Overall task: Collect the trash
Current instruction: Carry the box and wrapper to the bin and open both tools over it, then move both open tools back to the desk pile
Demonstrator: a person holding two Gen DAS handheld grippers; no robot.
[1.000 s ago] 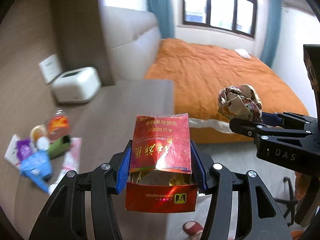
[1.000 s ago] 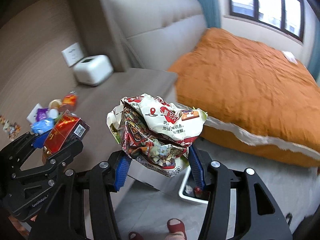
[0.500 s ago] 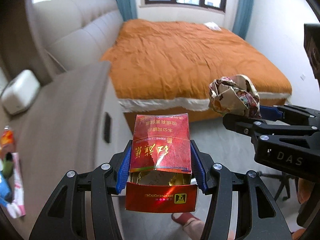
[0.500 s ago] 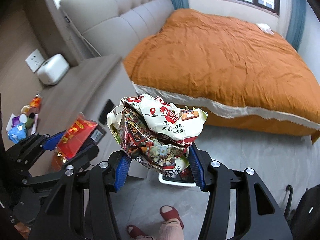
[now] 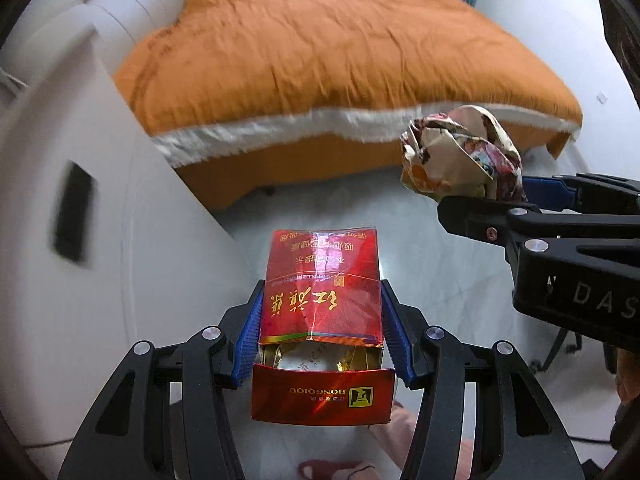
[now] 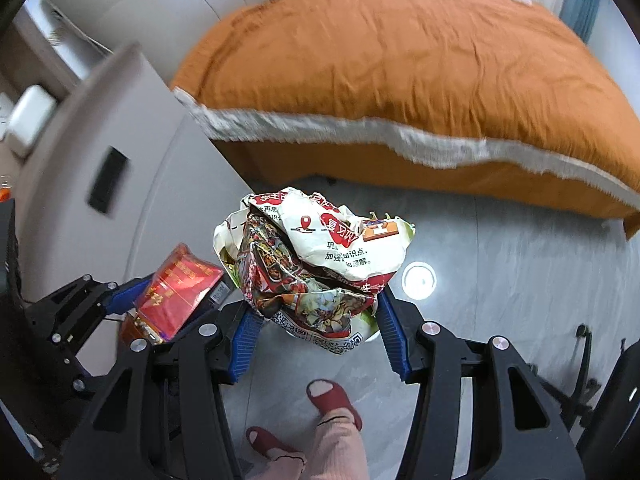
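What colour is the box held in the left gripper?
Red with gold lettering; the box shows best in the left wrist view.

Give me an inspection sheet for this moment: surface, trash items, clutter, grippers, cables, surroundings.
Surface: grey tiled floor below both grippers.
Job's things: red cigarette pack, lid open; crumpled printed wrapper.
Clutter: nothing seen.
Grippers: left gripper shut on the pack; right gripper shut on the wrapper.
Cables: nothing seen.
Surroundings: orange bedspread; grey cabinet; red slippers.
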